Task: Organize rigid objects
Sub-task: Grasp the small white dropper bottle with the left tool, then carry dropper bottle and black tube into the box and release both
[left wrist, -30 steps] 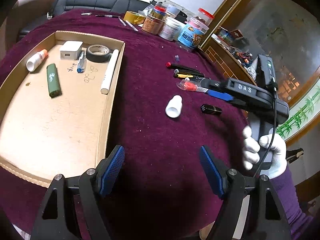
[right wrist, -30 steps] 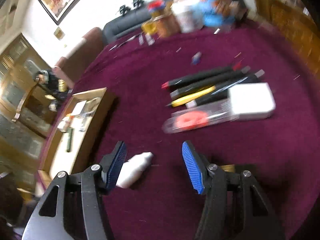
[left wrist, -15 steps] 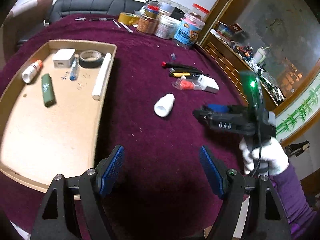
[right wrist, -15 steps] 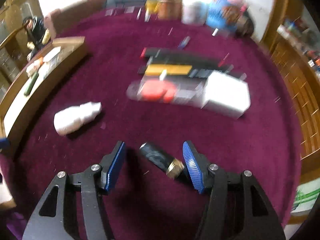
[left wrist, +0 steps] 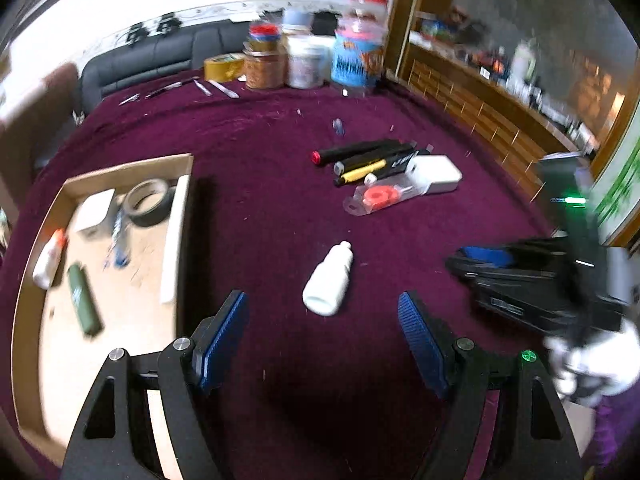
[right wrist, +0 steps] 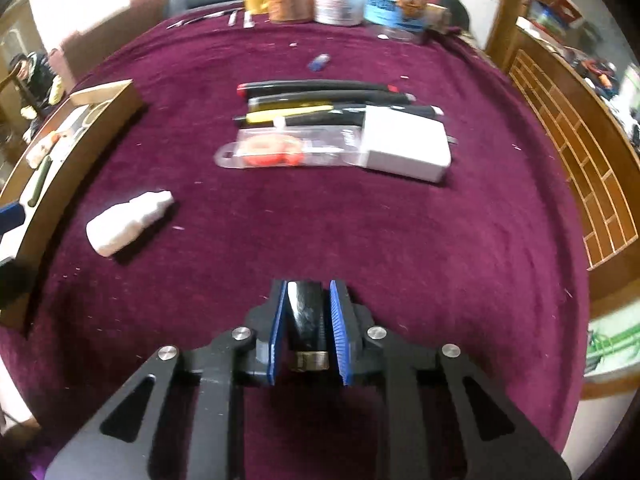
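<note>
Right tool point(right wrist: 306, 320): jaws closing on black tube point(right wrist: 306, 312), low over desk point(right wrist: 400, 240), for lifting to tray point(left wrist: 24, 280). Left tool point(left wrist: 322, 340): wide, empty, bottle point(left wrist: 330, 280) lying just beyond, right of tray.

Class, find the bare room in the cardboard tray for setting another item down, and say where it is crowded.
The cardboard tray is bare in its near half, below the green lighter. Its far end is crowded: tape roll, white box, glue bottle.

place: home living room | cues: black sofa point(left wrist: 160, 60); wooden cabinet point(left wrist: 480, 92); purple-clothed table point(left wrist: 280, 208); jars point(left wrist: 304, 60)
</note>
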`<state>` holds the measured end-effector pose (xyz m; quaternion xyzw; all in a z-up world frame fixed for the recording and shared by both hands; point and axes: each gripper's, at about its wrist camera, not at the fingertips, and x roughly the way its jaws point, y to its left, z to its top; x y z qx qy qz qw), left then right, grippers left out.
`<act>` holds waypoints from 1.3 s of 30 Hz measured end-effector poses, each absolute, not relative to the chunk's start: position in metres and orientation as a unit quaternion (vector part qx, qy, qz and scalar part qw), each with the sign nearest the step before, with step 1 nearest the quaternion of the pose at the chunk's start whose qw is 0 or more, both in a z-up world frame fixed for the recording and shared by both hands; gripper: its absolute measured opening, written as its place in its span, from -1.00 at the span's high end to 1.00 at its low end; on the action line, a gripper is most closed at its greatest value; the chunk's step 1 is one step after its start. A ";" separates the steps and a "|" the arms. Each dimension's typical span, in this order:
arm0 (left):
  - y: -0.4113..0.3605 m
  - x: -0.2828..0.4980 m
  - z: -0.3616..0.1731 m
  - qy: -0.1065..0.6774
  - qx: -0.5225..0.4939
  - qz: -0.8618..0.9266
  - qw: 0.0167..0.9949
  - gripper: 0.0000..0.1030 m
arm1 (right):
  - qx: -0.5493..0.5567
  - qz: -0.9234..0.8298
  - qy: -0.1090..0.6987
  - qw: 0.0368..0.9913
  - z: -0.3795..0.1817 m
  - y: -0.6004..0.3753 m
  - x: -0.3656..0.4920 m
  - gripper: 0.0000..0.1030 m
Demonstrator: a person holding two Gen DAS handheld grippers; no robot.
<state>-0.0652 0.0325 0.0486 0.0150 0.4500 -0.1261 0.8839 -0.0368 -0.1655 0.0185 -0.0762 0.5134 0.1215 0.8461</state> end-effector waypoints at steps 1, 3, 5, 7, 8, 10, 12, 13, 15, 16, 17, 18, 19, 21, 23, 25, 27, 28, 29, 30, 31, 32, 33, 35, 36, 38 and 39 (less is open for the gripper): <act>0.028 -0.056 0.042 0.457 0.026 -0.123 0.881 -0.39 | -0.072 0.124 0.512 0.847 0.019 -0.170 -0.039 0.63; 0.020 -0.040 0.028 0.471 0.048 -0.112 0.873 -0.39 | -0.061 0.128 0.510 0.848 0.019 -0.175 -0.041 0.63; 0.011 -0.028 0.015 0.484 0.058 -0.117 0.866 -0.39 | -0.056 0.133 0.508 0.849 0.019 -0.179 -0.044 0.61; 0.000 -0.020 0.002 0.496 0.078 -0.126 0.856 -0.40 | -0.050 0.135 0.508 0.849 0.019 -0.181 -0.046 0.60; -0.004 -0.020 0.001 0.485 0.088 -0.129 0.860 -0.36 | -0.050 0.136 0.508 0.849 0.019 -0.181 -0.048 0.59; -0.005 -0.023 0.004 0.477 0.089 -0.150 0.861 0.22 | -0.050 0.137 0.507 0.849 0.018 -0.178 -0.048 0.54; -0.003 -0.027 0.008 0.481 0.085 -0.156 0.859 0.59 | -0.053 0.141 0.505 0.850 0.017 -0.178 -0.051 0.46; 0.001 -0.029 0.009 0.483 0.075 -0.163 0.857 0.59 | -0.058 0.141 0.502 0.851 0.017 -0.176 -0.054 0.46; 0.009 -0.035 0.013 0.477 0.064 -0.164 0.861 0.59 | -0.078 0.138 0.493 0.855 0.016 -0.171 -0.060 0.46; 0.013 -0.038 0.016 0.475 0.054 -0.166 0.862 0.59 | -0.080 0.137 0.491 0.856 0.016 -0.171 -0.061 0.47; 0.019 -0.042 0.020 0.473 0.037 -0.170 0.864 0.58 | -0.075 0.135 0.491 0.857 0.016 -0.172 -0.063 0.54; 0.023 -0.046 0.025 0.469 0.024 -0.172 0.866 0.58 | -0.073 0.133 0.490 0.859 0.016 -0.173 -0.064 0.62; 0.028 -0.052 0.030 0.464 0.011 -0.176 0.868 0.58 | -0.069 0.133 0.489 0.859 0.017 -0.174 -0.065 0.70; 0.043 -0.066 0.045 0.447 -0.021 -0.185 0.875 0.58 | -0.041 0.143 0.495 0.856 0.020 -0.178 -0.066 0.70; 0.057 -0.077 0.058 0.431 -0.041 -0.189 0.881 0.58 | -0.018 0.159 0.493 0.855 0.026 -0.178 -0.068 0.70; 0.078 -0.087 0.070 0.414 -0.063 -0.189 0.888 0.58 | 0.003 0.177 0.484 0.857 0.037 -0.172 -0.070 0.70; 0.105 -0.096 0.084 0.399 -0.087 -0.180 0.895 0.58 | 0.020 0.198 0.475 0.857 0.048 -0.163 -0.072 0.70; 0.118 -0.097 0.088 0.393 -0.096 -0.172 0.898 0.58 | 0.028 0.210 0.470 0.857 0.054 -0.157 -0.073 0.70; 0.132 -0.100 0.092 0.387 -0.103 -0.163 0.902 0.58 | 0.035 0.224 0.465 0.856 0.061 -0.150 -0.074 0.70; 0.149 -0.104 0.096 0.381 -0.110 -0.148 0.906 0.58 | 0.041 0.239 0.461 0.854 0.067 -0.141 -0.074 0.70; 0.163 -0.106 0.097 0.377 -0.112 -0.131 0.910 0.58 | 0.044 0.253 0.458 0.851 0.072 -0.131 -0.074 0.70; 0.179 -0.107 0.098 0.374 -0.110 -0.102 0.915 0.58 | 0.047 0.271 0.455 0.847 0.079 -0.118 -0.074 0.70; 0.190 -0.107 0.096 0.375 -0.110 -0.085 0.917 0.58 | 0.049 0.285 0.454 0.843 0.083 -0.107 -0.073 0.70; 0.215 -0.104 0.089 0.387 -0.114 -0.049 0.914 0.58 | 0.049 0.313 0.455 0.832 0.089 -0.081 -0.071 0.70; 0.228 -0.099 0.082 0.398 -0.115 -0.027 0.910 0.58 | 0.049 0.327 0.458 0.825 0.091 -0.067 -0.069 0.70; 0.245 -0.089 0.069 0.419 -0.116 0.002 0.900 0.58 | 0.045 0.349 0.463 0.813 0.093 -0.037 -0.064 0.70; 0.254 -0.083 0.062 0.434 -0.117 0.011 0.893 0.57 | 0.040 0.356 0.465 0.809 0.092 -0.021 -0.062 0.70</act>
